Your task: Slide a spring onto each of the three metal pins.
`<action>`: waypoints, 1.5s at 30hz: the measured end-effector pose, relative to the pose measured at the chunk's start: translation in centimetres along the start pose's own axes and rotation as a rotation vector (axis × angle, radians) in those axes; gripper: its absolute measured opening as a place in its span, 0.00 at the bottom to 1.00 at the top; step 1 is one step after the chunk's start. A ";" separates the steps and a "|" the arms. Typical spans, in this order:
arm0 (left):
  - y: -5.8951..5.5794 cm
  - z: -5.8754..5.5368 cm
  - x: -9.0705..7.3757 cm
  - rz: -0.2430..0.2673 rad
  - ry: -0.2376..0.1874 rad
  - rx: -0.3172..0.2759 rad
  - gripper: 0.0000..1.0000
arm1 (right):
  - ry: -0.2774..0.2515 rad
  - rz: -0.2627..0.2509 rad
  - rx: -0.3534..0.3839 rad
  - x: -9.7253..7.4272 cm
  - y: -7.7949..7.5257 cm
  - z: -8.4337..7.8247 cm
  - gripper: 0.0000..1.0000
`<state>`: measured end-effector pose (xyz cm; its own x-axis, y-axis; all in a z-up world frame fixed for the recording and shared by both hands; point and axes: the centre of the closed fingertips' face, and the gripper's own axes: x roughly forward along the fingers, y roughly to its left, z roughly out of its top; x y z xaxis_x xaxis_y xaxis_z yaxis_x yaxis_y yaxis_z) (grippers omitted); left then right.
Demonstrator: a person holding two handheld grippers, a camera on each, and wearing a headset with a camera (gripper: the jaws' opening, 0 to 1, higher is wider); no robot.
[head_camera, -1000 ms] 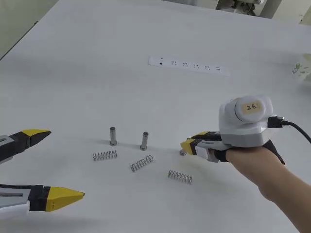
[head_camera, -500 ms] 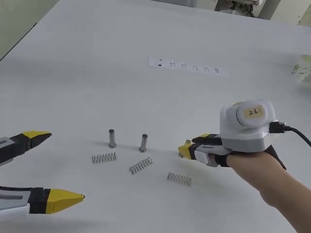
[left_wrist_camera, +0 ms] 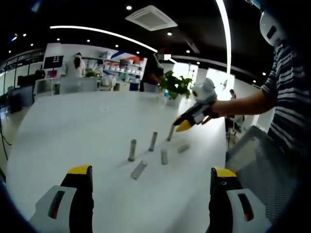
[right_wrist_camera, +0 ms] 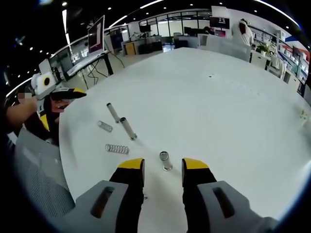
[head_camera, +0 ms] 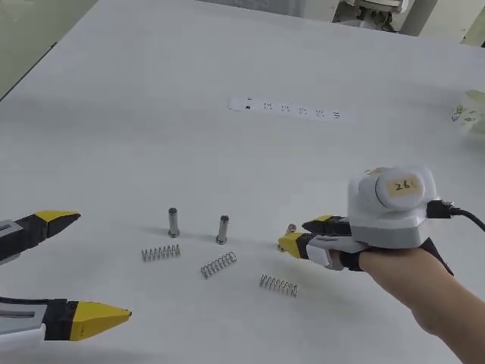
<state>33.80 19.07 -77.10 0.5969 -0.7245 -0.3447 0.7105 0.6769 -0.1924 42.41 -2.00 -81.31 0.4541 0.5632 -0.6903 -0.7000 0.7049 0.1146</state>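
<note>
White worktop [head_camera: 227, 61]: all three springs [head_camera: 218, 265] lie loose, none on a pin [head_camera: 222, 229] yet.
Pins stand bare just behind the springs. Right tool [head_camera: 295, 235] is released, tips by the last pin; left tool [head_camera: 83, 265] gapes wide, well apart.

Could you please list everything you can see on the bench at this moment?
pins: three, grey metal, upright in a row mid-table
springs: three, silver, lying loose in front of the pins, none on a pin
power strip: one, white, far side of the table
small object: one, pale green, right edge, too blurred to name
table: one, white
left gripper: black with yellow tips, bottom left, jaws wide open
right gripper: yellow tips, jaws open, rightmost pin at its tips
hand: one, holding the right gripper
</note>
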 end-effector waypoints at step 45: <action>-0.5 -1.2 -0.1 -0.009 0.030 -0.001 0.98 | 0.163 0.175 -0.219 -1.0 3.4 -3.3 0.32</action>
<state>32.93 18.92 -78.05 0.5788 -0.7267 -0.3699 0.7158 0.6701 -0.1965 37.74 -1.63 -82.57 0.2342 0.5788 -0.7811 -0.8699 0.4836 0.0975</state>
